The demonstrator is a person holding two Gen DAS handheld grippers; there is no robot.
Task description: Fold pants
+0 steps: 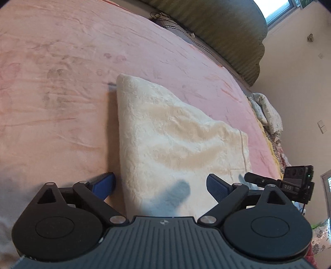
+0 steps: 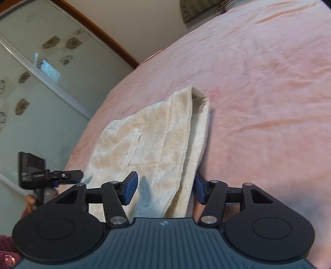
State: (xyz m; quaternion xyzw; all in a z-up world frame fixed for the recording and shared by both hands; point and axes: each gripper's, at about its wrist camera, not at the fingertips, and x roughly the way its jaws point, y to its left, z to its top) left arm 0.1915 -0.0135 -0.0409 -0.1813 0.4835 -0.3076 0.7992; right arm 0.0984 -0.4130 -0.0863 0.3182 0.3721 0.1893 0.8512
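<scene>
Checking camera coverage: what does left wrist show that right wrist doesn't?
Left wrist only: the green striped bedding at the bed's far edge, a window, and the right gripper at the pants' right edge. Right wrist only: a mirrored wardrobe door, and the left gripper. Both: the cream pants, folded on the pink bedspread, each gripper open.

Left gripper & right gripper: black linkage arms, blue ribbed pads, silver pivot screws, grey ridged body
</scene>
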